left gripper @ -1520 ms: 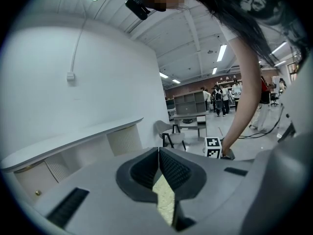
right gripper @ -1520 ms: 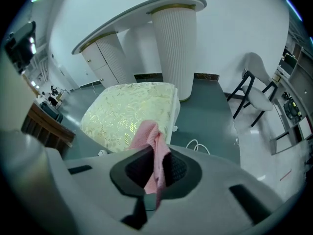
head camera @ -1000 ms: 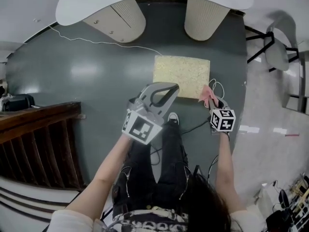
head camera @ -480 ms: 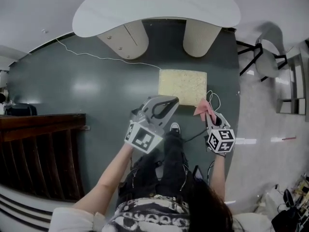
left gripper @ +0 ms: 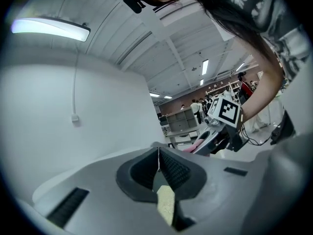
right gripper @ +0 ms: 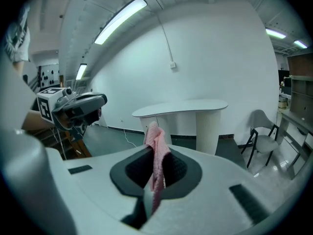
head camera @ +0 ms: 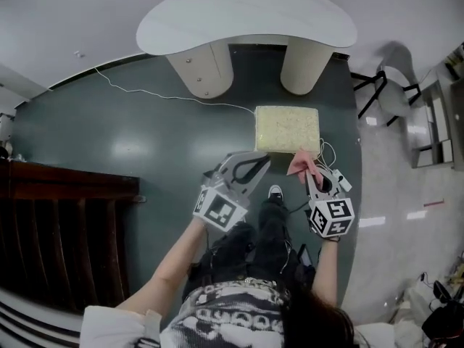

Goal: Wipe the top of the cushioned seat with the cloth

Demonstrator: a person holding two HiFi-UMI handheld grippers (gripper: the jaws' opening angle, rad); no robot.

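**Pink Cloth Held at the Seat's Near Corner**

The pink cloth (right gripper: pixel 155 166) hung pinched between the right gripper's (head camera: pixel 304 171) jaws. In the head view it sat just off the 5 o'clock corner of the yellow cushioned seat (head camera: pixel 287 129). The left gripper (head camera: pixel 262 159) hovered at the seat's 7 o'clock with its jaws pressed together tip to tip. Each gripper's cube bore black-and-white square markers, with no readable words. A white table (head camera: pixel 246 17) stood at 12 o'clock beyond the seat, and a chair (head camera: pixel 388 87) at 2 o'clock. Compared with a second before, the seat looked smaller and sat further towards 1 o'clock, more of the table showed, and both grippers remained at its near edge.
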